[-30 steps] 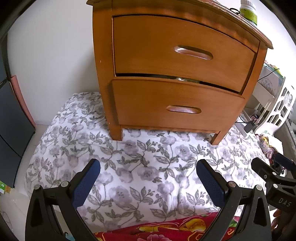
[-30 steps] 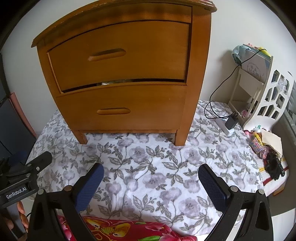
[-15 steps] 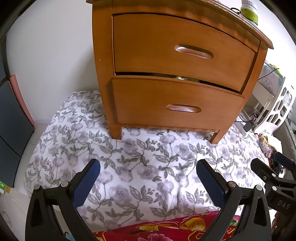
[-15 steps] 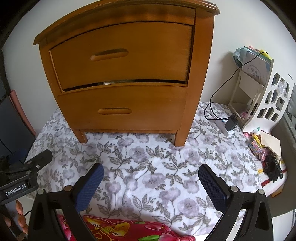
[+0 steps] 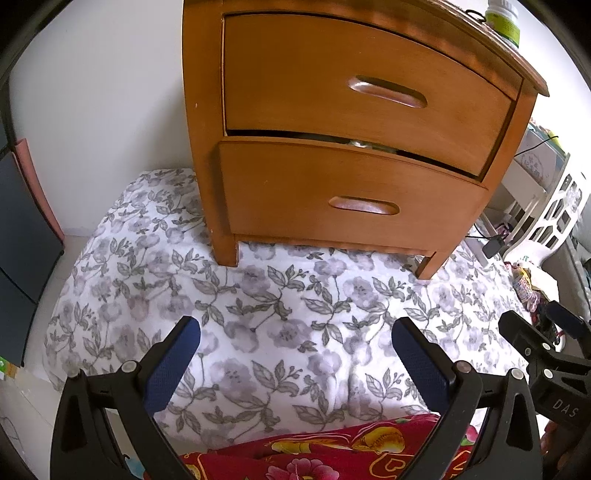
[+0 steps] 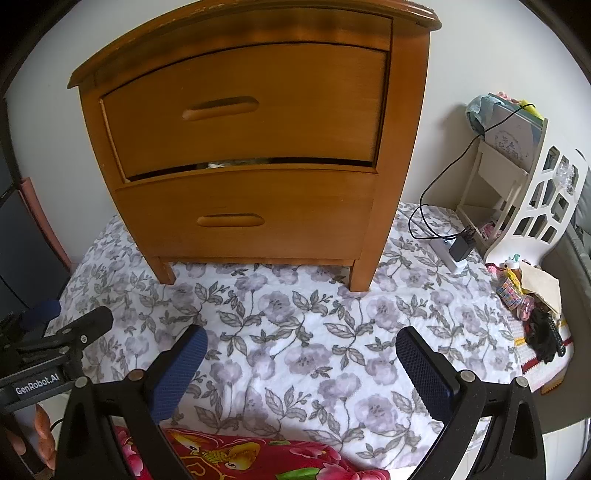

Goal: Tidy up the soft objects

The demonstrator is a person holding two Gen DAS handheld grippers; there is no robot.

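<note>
White walls back a wooden nightstand [image 5: 354, 147] that stands on a white quilt [image 5: 280, 325] printed with grey-purple flowers and leaves, spread over the floor. Its two drawers have carved oval handles; the lower drawer [image 5: 347, 199] sits slightly forward, leaving a dark gap beneath the upper drawer [image 5: 362, 85] in which a bit of something pale shows, too small to identify. A green-labelled bottle [image 5: 504, 20] stands on the nightstand's top at its right edge.

Both tools hang above the quilt in front of the nightstand, side by side. The left tool [image 5: 295, 354] has its blue-padded fingers spread wide with nothing between them; the right tool [image 6: 301, 363] is likewise wide open and empty. Each appears at the edge of the other's view.

The soft thing nearest them is a red cloth [image 6: 236, 456] printed with flowers and yellow shapes, lying on the near edge of the quilt just below both tools, touching neither set of pads as far as can be seen.

To the right of the nightstand, a white power strip with a black charger [image 6: 461, 245] and its cable rest on the quilt beside a white openwork rack [image 6: 535, 206]. Small toys and a dark item [image 6: 546, 336] lie near the rack's foot.
</note>
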